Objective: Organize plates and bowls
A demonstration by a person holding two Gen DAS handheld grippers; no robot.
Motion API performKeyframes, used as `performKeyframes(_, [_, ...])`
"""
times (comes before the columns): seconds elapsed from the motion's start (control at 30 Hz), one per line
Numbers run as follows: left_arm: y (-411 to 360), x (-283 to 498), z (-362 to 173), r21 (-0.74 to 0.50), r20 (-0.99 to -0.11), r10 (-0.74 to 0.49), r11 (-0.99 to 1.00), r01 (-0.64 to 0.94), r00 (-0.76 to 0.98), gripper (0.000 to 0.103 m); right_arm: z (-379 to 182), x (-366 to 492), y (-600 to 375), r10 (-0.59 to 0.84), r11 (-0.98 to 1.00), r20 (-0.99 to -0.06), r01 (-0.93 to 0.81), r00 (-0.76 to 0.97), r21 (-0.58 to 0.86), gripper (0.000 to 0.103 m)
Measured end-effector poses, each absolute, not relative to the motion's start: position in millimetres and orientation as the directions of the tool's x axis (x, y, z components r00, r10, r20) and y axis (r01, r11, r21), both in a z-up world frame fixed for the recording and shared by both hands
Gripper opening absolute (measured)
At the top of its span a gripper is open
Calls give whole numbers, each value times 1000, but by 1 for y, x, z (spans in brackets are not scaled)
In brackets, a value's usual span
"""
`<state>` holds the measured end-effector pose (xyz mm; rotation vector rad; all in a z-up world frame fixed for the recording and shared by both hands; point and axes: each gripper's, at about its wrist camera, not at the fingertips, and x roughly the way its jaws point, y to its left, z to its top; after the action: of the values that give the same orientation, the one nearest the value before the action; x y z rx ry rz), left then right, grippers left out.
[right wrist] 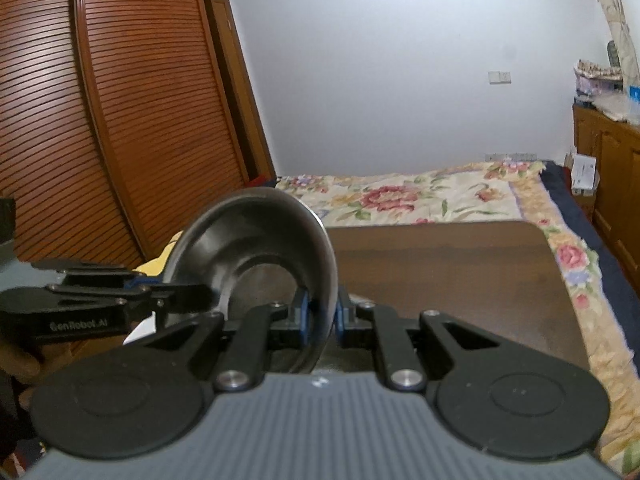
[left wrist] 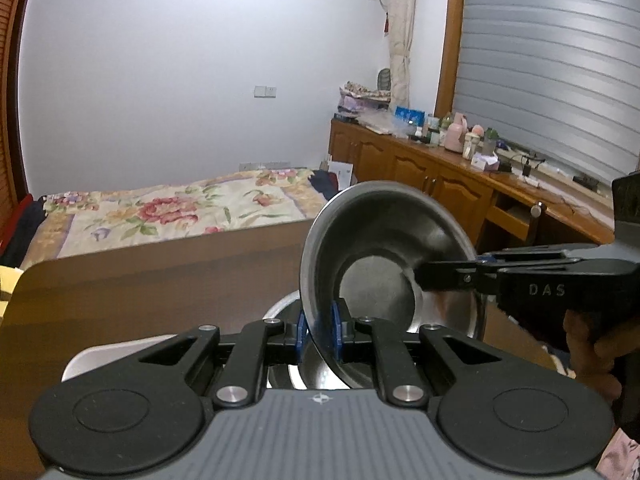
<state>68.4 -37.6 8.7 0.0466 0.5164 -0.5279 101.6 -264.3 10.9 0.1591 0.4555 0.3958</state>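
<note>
above brown table (right wrist: 460,280) beside floral bed (right wrist: 420,196): both hand-held grippers clamp steel bowl (left wrist: 380,248) rim.

Steel bowl (right wrist: 256,264): held tilted on edge above the brown table (right wrist: 448,276), its rim clamped between the blue pads of the right gripper (right wrist: 320,320); opposite rim gripped by the left gripper (right wrist: 200,296). Floral bedspread (right wrist: 400,196) seen beyond the table.
</note>
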Motion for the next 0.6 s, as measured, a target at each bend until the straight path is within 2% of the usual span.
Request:
performKeyframes(0.33, [-42, 78, -24, -129, -530, -440, 886, 445, 725, 14, -16, 98, -259, 362, 931, -412, -298, 836, 212, 12])
performKeyframes(0.6, [-51, 78, -33, -93, -544, -406, 899, 428, 734, 15, -31, 103, -258, 359, 930, -420, -279, 834, 241, 13])
